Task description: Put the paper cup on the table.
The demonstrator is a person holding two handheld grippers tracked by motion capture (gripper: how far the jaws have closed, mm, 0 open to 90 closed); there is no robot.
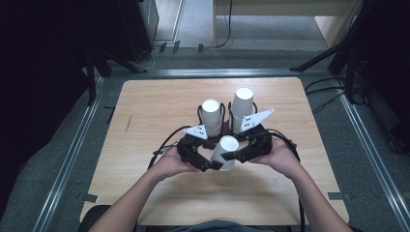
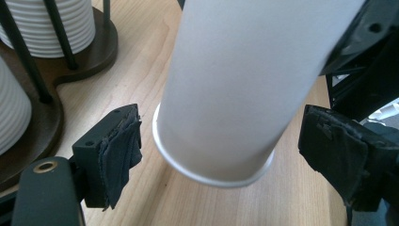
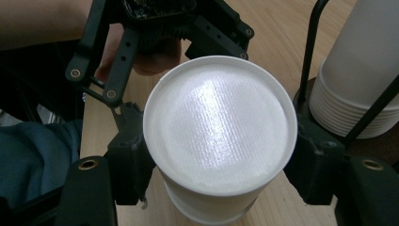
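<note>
White paper cup (image 1: 225,152), upside down

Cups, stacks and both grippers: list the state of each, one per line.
Paper cup: upside down, tilted, off the table.
Left gripper: open, pads clear of the cup's rim end.
Right gripper: shut on the cup's base end.
Two cup stacks: upside down in a wire holder.

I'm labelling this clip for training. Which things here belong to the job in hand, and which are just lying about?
In the job:
- upturned white paper cup, between both grippers
- right gripper, clamped on it
- left gripper, jaws apart at its rim
- two cup stacks in the dark holder

Lying about:
- cables on the floor
- tripod legs
</note>
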